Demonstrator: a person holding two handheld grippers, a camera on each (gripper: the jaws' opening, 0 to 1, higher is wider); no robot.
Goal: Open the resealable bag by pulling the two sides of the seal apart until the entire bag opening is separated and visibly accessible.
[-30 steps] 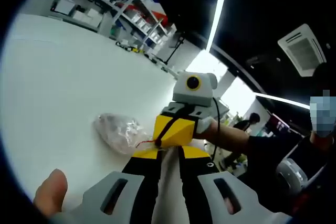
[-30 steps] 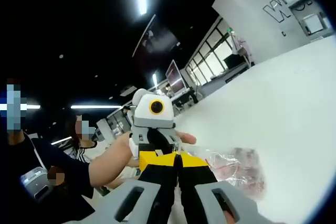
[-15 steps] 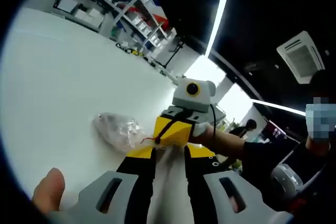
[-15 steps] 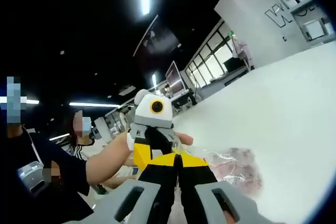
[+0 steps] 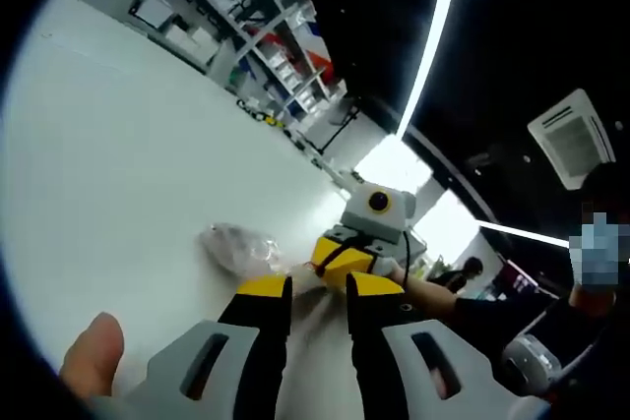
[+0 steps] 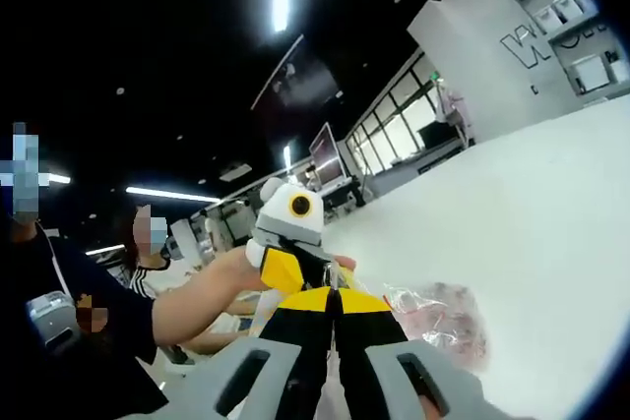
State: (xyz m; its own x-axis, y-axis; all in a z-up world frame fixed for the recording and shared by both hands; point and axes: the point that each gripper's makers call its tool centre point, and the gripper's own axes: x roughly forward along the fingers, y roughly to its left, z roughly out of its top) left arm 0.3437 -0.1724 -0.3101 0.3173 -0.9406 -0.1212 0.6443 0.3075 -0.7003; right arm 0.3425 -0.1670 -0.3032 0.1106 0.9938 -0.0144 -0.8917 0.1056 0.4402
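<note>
A clear crinkled resealable bag [image 5: 239, 242] lies on the white table [image 5: 118, 164], just ahead of my left gripper [image 5: 317, 287]. The yellow-tipped jaws of the left gripper stand a little apart, with pale bag film showing in the gap. Beyond them, my right gripper [image 5: 345, 263] meets the bag's near edge. In the right gripper view, the right gripper [image 6: 332, 298] has its tips pressed together at the bag's edge, and the bag [image 6: 440, 316] trails off to the right. The left gripper [image 6: 287, 270] faces it closely, held by a hand.
A thumb [image 5: 94, 356] shows at the lower left. An arm [image 6: 197, 297] reaches in from the left. Shelving with boxes [image 5: 266, 36] lines the far side of the table. People stand in the dark background [image 6: 148, 243], and wide white tabletop [image 6: 532, 213] spreads on the right.
The left gripper view has tilted and drawn back, so the bag and the right gripper look smaller and farther. The gap between the left jaws is slightly wider. The right jaws stay closed.
</note>
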